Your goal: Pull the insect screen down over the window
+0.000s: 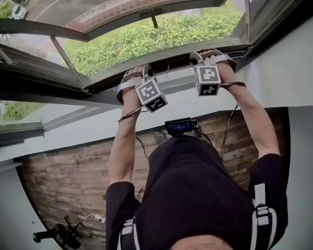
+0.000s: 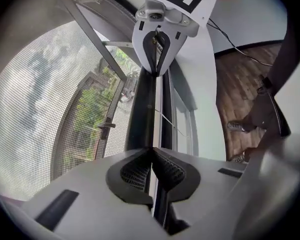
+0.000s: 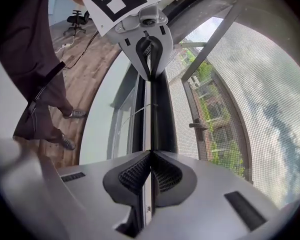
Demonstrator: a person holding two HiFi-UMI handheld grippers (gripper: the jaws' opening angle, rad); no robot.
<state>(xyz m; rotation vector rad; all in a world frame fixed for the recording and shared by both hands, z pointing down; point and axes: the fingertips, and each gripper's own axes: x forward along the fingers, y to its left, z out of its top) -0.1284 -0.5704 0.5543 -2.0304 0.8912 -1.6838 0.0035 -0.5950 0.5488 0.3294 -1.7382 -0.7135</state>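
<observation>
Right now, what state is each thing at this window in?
Left tongs, shut on the bar.
Right tongs, shut on the bar.
Bar, clamped by both tongs.
Screen, drawn across the opening.
Sash, swung open beyond the screen.

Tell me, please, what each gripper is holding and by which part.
Both are shut on the insect screen's bottom bar: the left gripper and the right gripper each pinch its thin edge between their fingers, spaced apart along it.
</observation>
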